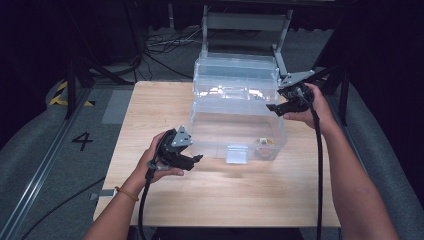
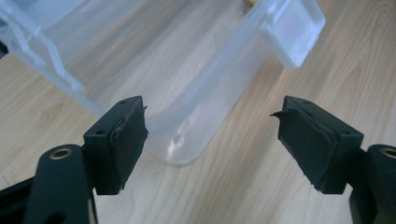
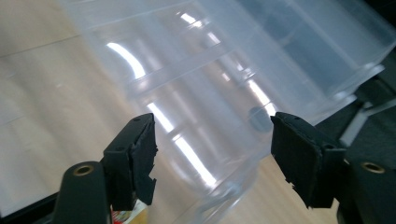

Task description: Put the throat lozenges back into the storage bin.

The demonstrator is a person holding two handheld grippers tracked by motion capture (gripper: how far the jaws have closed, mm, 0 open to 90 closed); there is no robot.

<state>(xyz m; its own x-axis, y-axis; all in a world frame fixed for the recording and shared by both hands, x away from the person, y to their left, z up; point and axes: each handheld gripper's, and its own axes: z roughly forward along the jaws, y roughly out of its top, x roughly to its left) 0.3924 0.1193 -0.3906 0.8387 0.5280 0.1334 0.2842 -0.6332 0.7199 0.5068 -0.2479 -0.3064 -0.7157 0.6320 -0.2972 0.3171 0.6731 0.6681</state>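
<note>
High view: a clear plastic storage box [image 1: 239,131] is seen standing on the wooden worktop [image 1: 150,110], a little past its middle, with its hinged clear lid [image 1: 235,75] thrown back at twelve o'clock of the box. A white latch [image 1: 236,154] is seen on the near wall of the box, and a small round yellowish item [image 1: 264,143] is lying inside at the near right corner; what it is cannot be told. The left tongs [image 1: 196,161] are held at about eight o'clock of the box, just beside its near left corner, with the jaws pointed toward the box. The right tongs [image 1: 274,108] are held at about two o'clock of the box, at its far right rim, beside the lid hinge.

In the left gripper view the jaws are seen standing wide apart, with nothing gripped; the rounded corner of the box [image 2: 187,116] is framed between them but lies beyond the pads, untouched, and the latch [image 2: 293,29] is seen at one o'clock. The worktop [image 2: 261,186] is seen bare under the jaws.

In the right gripper view the jaws are likewise seen wide apart and empty; the clear wall of the box [image 3: 210,107] is seen beyond them, blurred, and no contact with either pad is shown. A scrap of red and yellow print [image 3: 126,217] is glimpsed at seven o'clock, under the left-hand jaw.
</note>
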